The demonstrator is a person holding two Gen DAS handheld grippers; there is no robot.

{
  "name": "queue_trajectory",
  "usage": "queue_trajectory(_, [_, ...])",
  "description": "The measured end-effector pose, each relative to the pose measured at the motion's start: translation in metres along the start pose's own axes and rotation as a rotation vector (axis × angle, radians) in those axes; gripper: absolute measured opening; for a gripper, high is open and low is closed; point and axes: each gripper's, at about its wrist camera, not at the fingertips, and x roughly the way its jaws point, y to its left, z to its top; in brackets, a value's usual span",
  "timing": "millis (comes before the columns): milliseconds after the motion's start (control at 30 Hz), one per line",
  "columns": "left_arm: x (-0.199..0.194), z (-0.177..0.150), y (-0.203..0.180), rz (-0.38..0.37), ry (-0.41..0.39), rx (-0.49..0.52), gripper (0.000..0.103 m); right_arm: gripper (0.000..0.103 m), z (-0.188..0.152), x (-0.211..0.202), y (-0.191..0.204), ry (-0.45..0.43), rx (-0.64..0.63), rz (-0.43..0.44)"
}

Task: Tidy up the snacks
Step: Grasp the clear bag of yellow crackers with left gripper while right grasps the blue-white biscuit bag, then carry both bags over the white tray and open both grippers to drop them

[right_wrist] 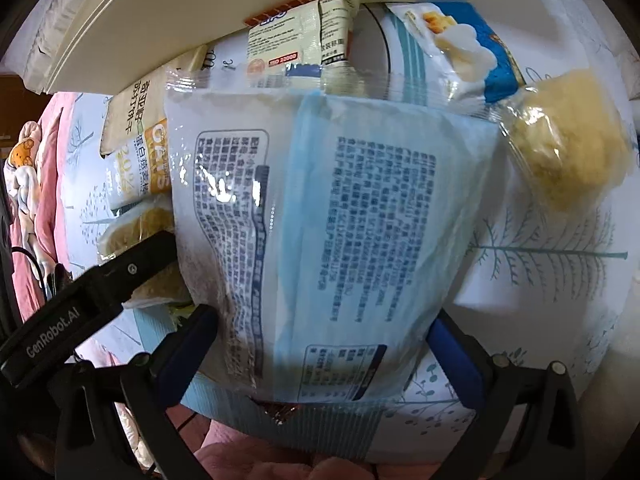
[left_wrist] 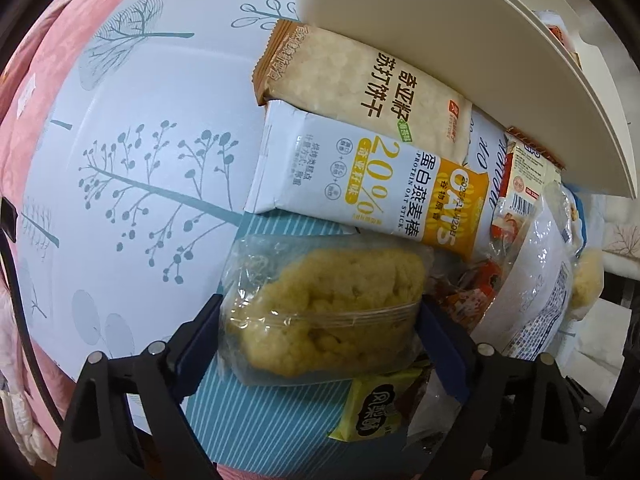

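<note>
My left gripper (left_wrist: 320, 320) is shut on a clear packet of a yellow puffed cake (left_wrist: 320, 312), its blue fingers (left_wrist: 200, 344) pressing both sides. Beyond it lie a white oat bar packet (left_wrist: 360, 184) and a beige cracker packet (left_wrist: 360, 76), partly under a cream tray (left_wrist: 480, 60). My right gripper (right_wrist: 320, 344) holds a large blue-and-white snack bag (right_wrist: 328, 216) between its fingers (right_wrist: 188, 344). The left gripper's black finger (right_wrist: 120, 276) shows at the left of the right wrist view. Another clear yellow cake packet (right_wrist: 568, 152) lies at upper right.
A white cloth with teal tree prints (left_wrist: 140, 160) covers the surface, over pink bedding (left_wrist: 36, 80). A yellow-green pastry packet (left_wrist: 372, 412) lies under the left gripper. A cream cracker packet (right_wrist: 304, 40) and a blue packet (right_wrist: 472, 40) lie by the tray edge (right_wrist: 120, 28).
</note>
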Motion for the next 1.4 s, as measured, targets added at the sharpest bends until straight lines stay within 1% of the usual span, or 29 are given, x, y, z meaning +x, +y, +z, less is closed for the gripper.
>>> queue_trajectory(67, [-0.001,-0.002,0.002,0.000,-0.001,0.001,0.090,0.102,-0.002,0.001,0.002,-0.008,-0.006,-0.004])
queue_trajectory(133, [-0.001,-0.007,0.003,-0.003,0.003,-0.010,0.089,0.099,-0.006,-0.001,0.003,-0.022,-0.011,-0.014])
queue_trajectory(267, [-0.005,-0.017,0.011,0.004,0.004,-0.033,0.088,0.096,-0.015,-0.008,-0.003,-0.048,-0.009,-0.001])
queue_trajectory(367, [-0.013,-0.027,0.019,-0.004,-0.009,-0.049,0.088,0.094,-0.018,-0.012,-0.007,-0.057,-0.004,0.014])
queue_trajectory(533, [-0.032,-0.042,0.029,-0.017,-0.023,-0.066,0.087,0.093,-0.029,-0.019,-0.026,-0.044,0.046,0.060])
queue_trajectory(700, [-0.048,-0.053,0.035,-0.017,-0.023,-0.055,0.087,0.091,-0.040,-0.029,-0.040,-0.046,0.107,0.099])
queue_trajectory(800, [-0.063,-0.055,0.035,-0.018,-0.025,-0.041,0.087,0.090,-0.046,-0.039,-0.048,-0.061,0.142,0.129])
queue_trajectory(933, [-0.089,-0.054,0.031,-0.018,-0.042,-0.007,0.088,0.088,-0.052,-0.054,-0.052,-0.102,0.168,0.186])
queue_trajectory(1033, [-0.119,-0.048,0.019,-0.025,-0.071,0.025,0.088,0.087,-0.055,-0.068,-0.057,-0.141,0.176,0.209])
queue_trajectory(1100, [-0.140,-0.053,0.025,-0.030,-0.087,0.045,0.087,0.087,-0.055,-0.079,-0.058,-0.167,0.180,0.224])
queue_trajectory(1300, [-0.180,-0.038,0.010,-0.043,-0.138,0.134,0.088,0.086,-0.051,-0.120,-0.060,-0.271,0.194,0.267])
queue_trajectory(1333, [-0.187,-0.033,0.007,-0.047,-0.146,0.156,0.088,0.086,-0.053,-0.127,-0.068,-0.286,0.196,0.270])
queue_trajectory(1400, [-0.196,-0.025,0.000,-0.048,-0.154,0.184,0.088,0.086,-0.050,-0.141,-0.070,-0.324,0.204,0.275])
